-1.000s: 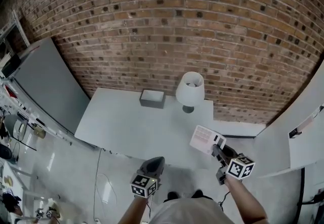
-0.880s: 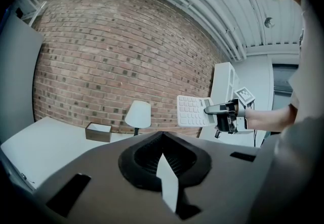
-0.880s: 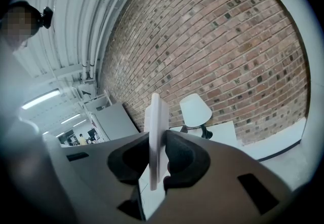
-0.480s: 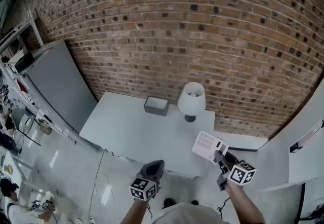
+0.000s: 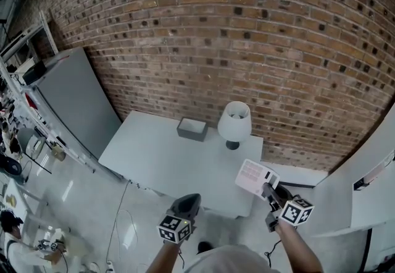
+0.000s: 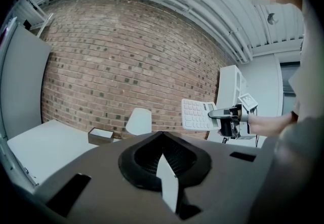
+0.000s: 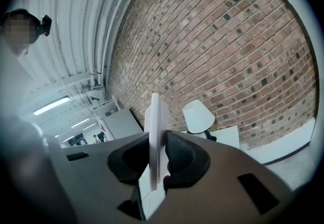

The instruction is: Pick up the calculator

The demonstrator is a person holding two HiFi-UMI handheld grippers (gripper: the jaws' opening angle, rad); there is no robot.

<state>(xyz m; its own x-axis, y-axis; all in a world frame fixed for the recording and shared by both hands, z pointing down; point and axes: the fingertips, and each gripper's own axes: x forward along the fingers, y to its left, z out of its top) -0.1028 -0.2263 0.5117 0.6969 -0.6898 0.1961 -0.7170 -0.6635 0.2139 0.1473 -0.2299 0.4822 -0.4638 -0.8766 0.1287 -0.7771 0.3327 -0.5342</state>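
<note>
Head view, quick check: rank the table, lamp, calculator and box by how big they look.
1. table
2. lamp and calculator: these look alike, and the calculator is raised nearer the camera, so no ranking between them
3. box

- Left tongs: jaws together with nothing between them, pointing forward and close to level.
- Right tongs: jaws clamped on the calculator, also near level.
- Left forearm and right forearm reach forward from the body, well apart.
</note>
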